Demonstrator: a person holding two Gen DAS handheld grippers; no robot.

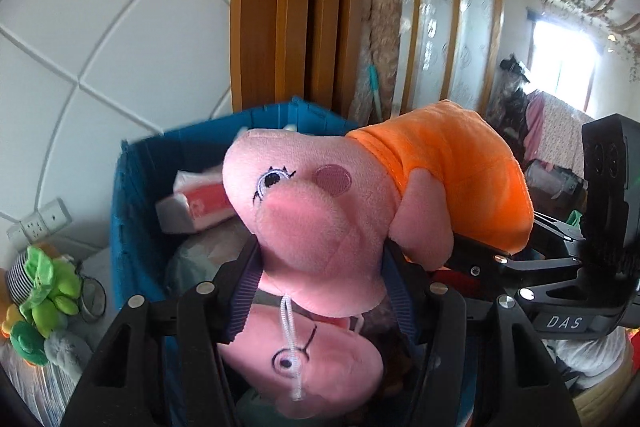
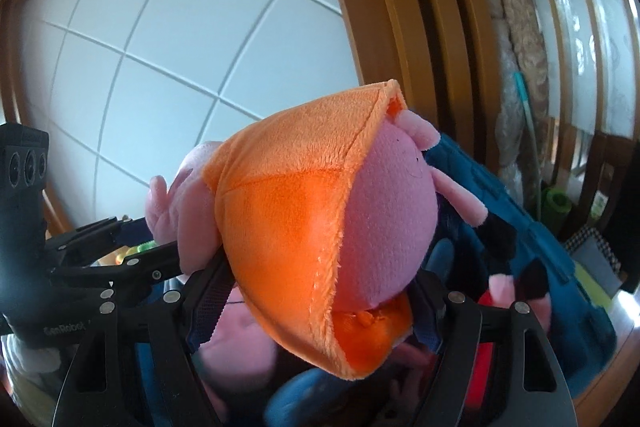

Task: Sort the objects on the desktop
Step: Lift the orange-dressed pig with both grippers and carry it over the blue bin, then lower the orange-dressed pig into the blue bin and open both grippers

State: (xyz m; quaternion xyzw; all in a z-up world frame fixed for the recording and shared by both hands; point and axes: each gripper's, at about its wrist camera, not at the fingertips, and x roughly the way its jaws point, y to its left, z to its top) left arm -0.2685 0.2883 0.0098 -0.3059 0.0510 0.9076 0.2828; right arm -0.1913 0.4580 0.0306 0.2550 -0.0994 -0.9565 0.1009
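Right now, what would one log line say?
left gripper: holds pig toy head | right gripper: holds its orange dress | below: blue bin

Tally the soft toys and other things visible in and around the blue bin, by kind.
Pink pig plush toys: 2, the orange-dressed pig held by both the left gripper and the right gripper, and a second pig in the bin
Green plush toy: 1
Tissue pack: 1
Blue bin: 1
Total: 5

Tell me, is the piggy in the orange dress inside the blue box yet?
Not yet. The pig toy is up in the air, held by both grippers, left gripper and right gripper, above the blue box.
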